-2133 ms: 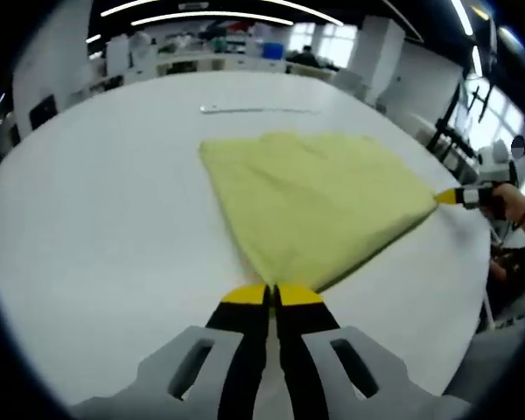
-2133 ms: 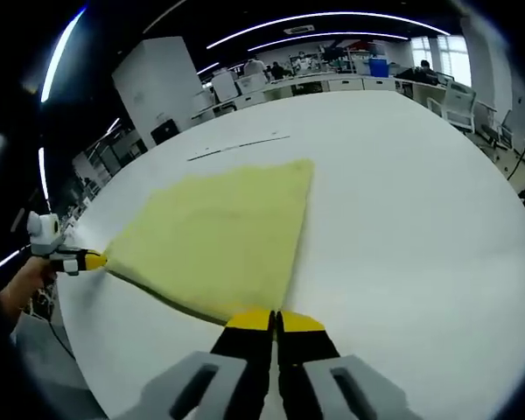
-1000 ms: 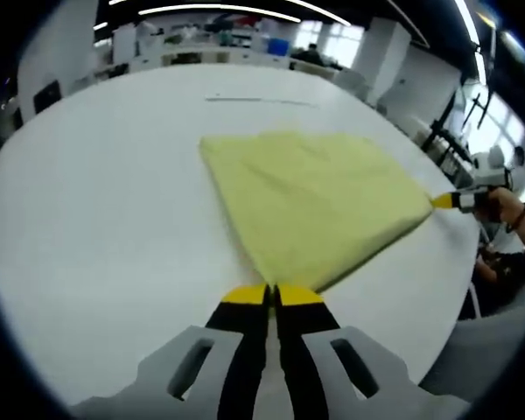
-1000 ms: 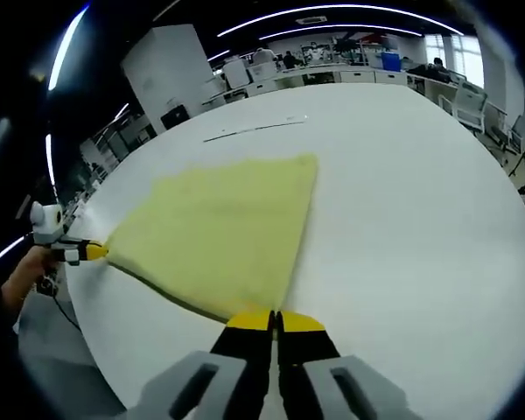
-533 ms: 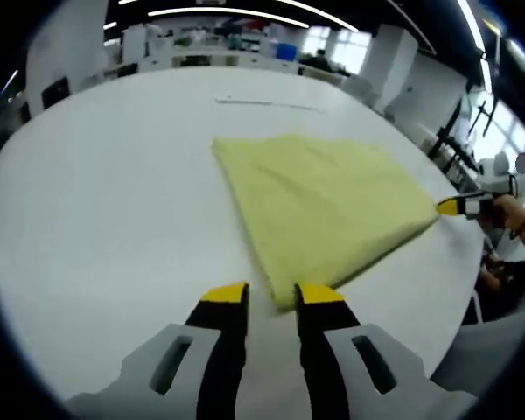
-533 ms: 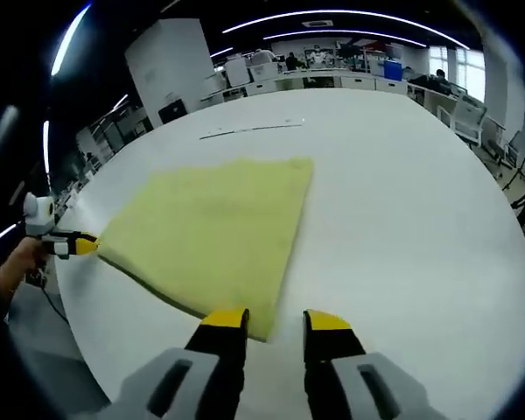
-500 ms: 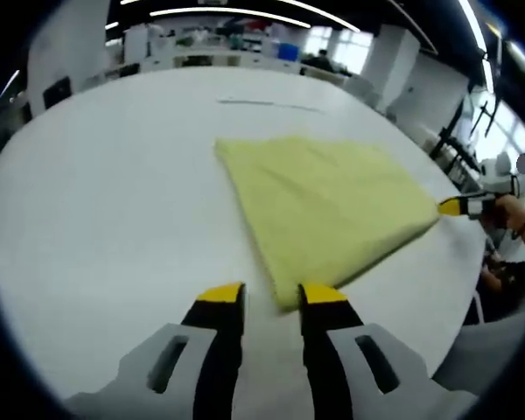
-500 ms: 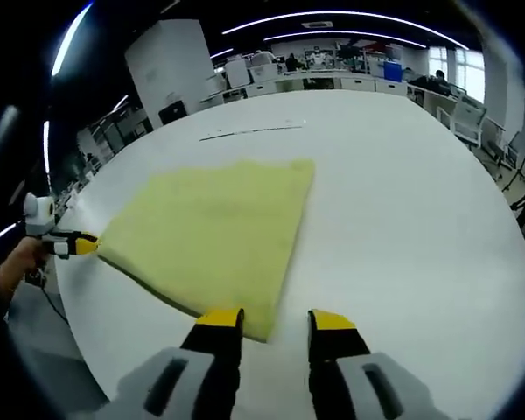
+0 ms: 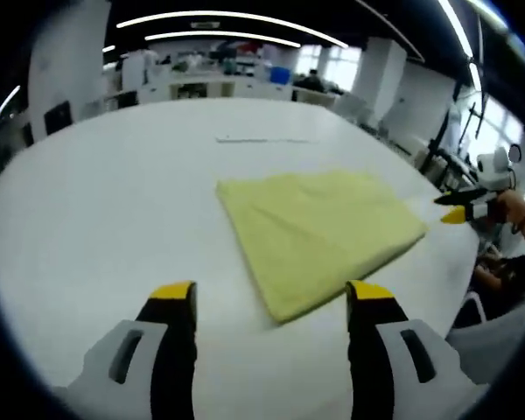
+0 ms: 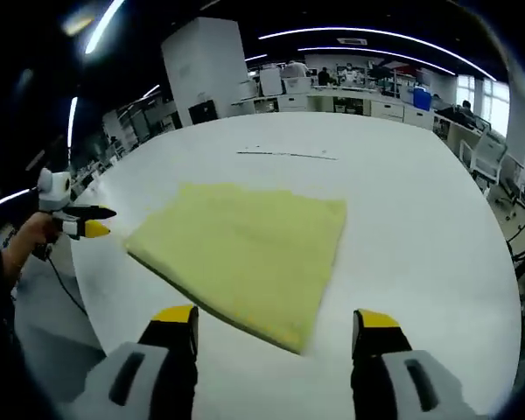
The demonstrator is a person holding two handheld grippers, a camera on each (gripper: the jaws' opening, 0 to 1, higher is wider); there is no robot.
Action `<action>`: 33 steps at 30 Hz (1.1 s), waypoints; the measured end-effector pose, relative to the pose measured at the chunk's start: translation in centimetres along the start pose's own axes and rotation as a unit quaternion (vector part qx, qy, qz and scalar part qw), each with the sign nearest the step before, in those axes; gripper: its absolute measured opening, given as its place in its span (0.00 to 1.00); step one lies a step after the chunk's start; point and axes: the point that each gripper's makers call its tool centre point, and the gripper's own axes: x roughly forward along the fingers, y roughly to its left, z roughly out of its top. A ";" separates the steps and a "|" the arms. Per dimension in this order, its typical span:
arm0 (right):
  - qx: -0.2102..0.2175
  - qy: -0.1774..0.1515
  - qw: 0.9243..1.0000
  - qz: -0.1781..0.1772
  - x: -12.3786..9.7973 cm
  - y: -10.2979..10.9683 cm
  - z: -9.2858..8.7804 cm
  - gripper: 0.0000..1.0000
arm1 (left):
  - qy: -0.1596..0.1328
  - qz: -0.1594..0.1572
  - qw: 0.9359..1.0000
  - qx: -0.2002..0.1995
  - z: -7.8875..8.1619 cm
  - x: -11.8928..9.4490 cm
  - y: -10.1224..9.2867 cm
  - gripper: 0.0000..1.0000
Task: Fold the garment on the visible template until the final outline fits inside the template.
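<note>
A yellow garment point(image 9: 319, 229) is seen lying folded and flat on a white table point(image 9: 96, 201), at centre frame in the left gripper view and again at centre in the right gripper view point(image 10: 245, 249). The left gripper point(image 9: 271, 293) is held with its jaws spread wide apart, clear of the cloth, the near corner of the garment lying between and beyond its tips. The right gripper point(image 10: 274, 319) is likewise spread wide and grips nothing, the near edge of the garment lying just ahead of it. A thin line point(image 9: 264, 139) is marked on the table beyond the garment. No containers are seen.
</note>
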 end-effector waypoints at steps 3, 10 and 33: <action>-0.004 -0.008 1.000 0.009 -0.9 0.9 0.8 0.79 | -0.004 -0.005 1.000 0.011 0.3 -0.7 -0.6 0.75; -0.006 -0.040 0.999 0.021 -3.0 3.0 2.5 0.87 | -0.011 -0.012 1.000 0.015 0.7 -2.2 -1.2 0.85; -0.049 -0.069 0.996 0.024 -5.5 5.0 0.6 0.99 | -0.031 -0.007 0.999 0.037 0.8 -5.6 -2.7 0.99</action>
